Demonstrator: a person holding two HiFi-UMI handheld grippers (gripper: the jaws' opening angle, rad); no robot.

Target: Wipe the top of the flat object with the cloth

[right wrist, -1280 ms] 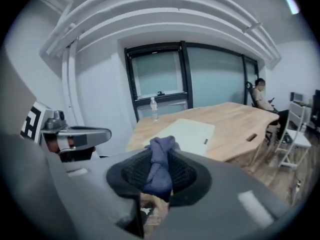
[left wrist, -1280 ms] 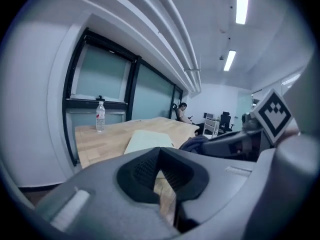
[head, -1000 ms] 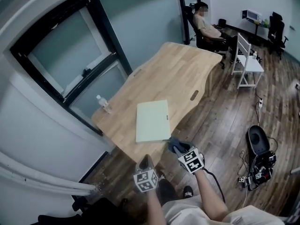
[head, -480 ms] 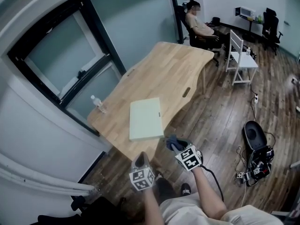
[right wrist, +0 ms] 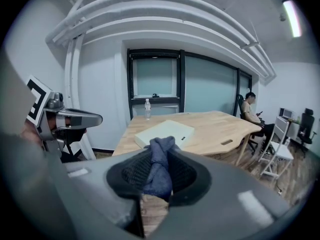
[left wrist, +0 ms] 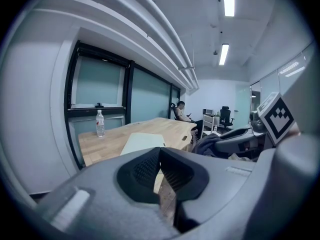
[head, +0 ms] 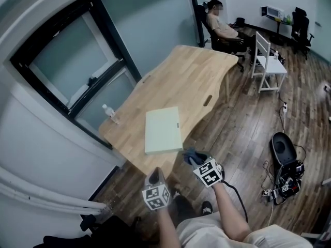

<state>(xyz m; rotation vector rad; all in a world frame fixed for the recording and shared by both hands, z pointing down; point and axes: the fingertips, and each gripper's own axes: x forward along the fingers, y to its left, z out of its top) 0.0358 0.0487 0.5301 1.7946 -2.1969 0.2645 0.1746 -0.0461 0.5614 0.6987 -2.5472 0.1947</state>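
Slab point(head: 163, 130), pale green, thin and rectangular with a smooth matte top, lies flat on the near end of the light wooden table point(head: 191, 76), apart from both grippers. We hold the right gripper point(head: 195, 160) just off the table's near edge, its jaws closed on a dark blue cloth point(right wrist: 159, 168), soft and bunched between ribbed black pads. Our left gripper point(head: 156, 175) hangs beside it, jaws pressed together on nothing. A clear bottle point(head: 111, 113) stands upright near the table's window-side edge.
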